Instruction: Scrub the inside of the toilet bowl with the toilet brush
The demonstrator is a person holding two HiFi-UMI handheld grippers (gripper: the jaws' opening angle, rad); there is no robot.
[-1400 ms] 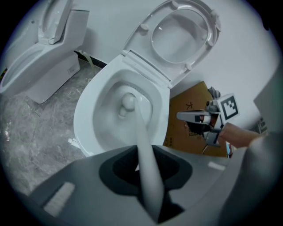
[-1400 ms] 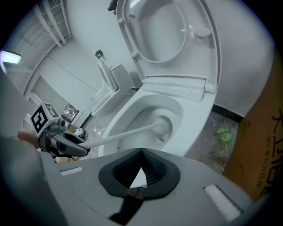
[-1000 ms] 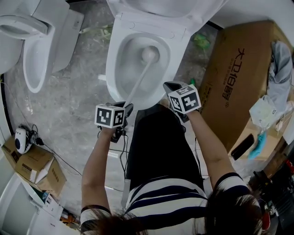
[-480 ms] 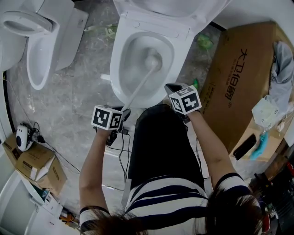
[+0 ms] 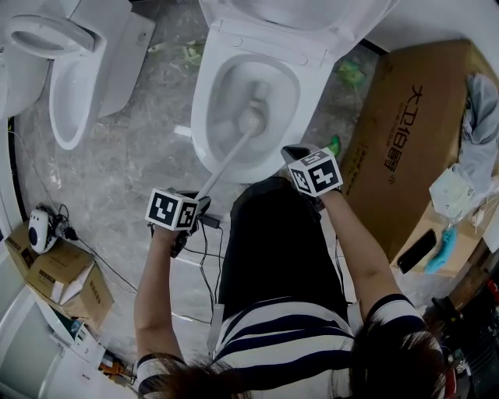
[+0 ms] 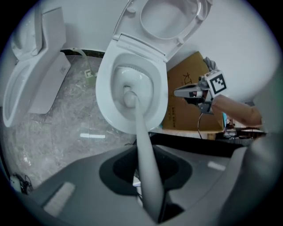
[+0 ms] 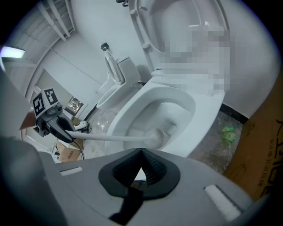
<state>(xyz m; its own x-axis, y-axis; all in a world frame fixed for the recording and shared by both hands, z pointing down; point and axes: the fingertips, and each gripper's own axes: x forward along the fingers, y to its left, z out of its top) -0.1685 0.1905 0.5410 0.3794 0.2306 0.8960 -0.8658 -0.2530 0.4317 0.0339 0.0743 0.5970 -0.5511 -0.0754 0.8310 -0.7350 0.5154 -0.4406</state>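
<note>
The white toilet bowl (image 5: 204,117) stands open at the top middle of the head view, lid (image 5: 290,11) raised. A white toilet brush (image 5: 251,118) has its head down inside the bowl, near the front wall. Its long handle (image 5: 222,165) slants back to my left gripper (image 5: 198,205), which is shut on the handle's end. In the left gripper view the handle (image 6: 144,150) runs from between the jaws to the brush head (image 6: 129,97). My right gripper (image 5: 293,150) hovers by the bowl's front right rim, shut with nothing held; its own view shows the brush head (image 7: 155,137) in the bowl (image 7: 132,115).
A second toilet (image 5: 72,93) stands on the left. A large cardboard box (image 5: 405,140) lies at the right, close to the bowl. Cables (image 5: 207,257) trail over the marble floor, with small cartons (image 5: 62,280) and a white device (image 5: 35,232) at lower left.
The brush head has slid from the bowl's back toward its front. My left gripper has pulled left and toward me with the handle. The right gripper has barely moved.
</note>
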